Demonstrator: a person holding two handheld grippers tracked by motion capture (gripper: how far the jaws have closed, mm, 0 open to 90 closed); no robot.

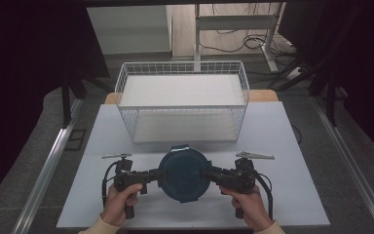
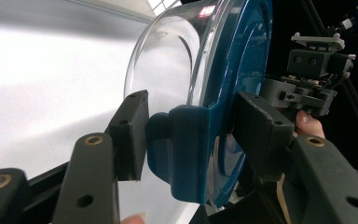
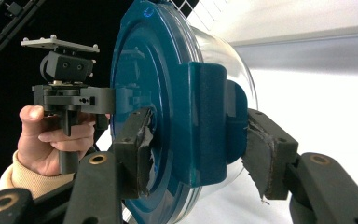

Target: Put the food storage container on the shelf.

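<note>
A round clear container with a dark blue lid (image 1: pixel 184 171) is held between both grippers near the table's front edge, lid facing up. My left gripper (image 1: pixel 159 175) grips its left side, with both jaws closed over a blue lid latch (image 2: pixel 186 144). The right gripper (image 1: pixel 208 175) is shut on the opposite latch (image 3: pixel 205 126). The clear bowl (image 2: pixel 163 56) and the blue lid (image 3: pixel 140 60) show side-on in the gripper views. A hand and the other gripper (image 3: pixel 70 98) appear beyond the lid. I cannot tell whether the container rests on the table.
A white wire basket (image 1: pixel 182 122) stands empty at the back middle of the pale table (image 1: pixel 282 136), just beyond the container. Dark curtains hang on both sides. Table legs and cables lie on the floor behind.
</note>
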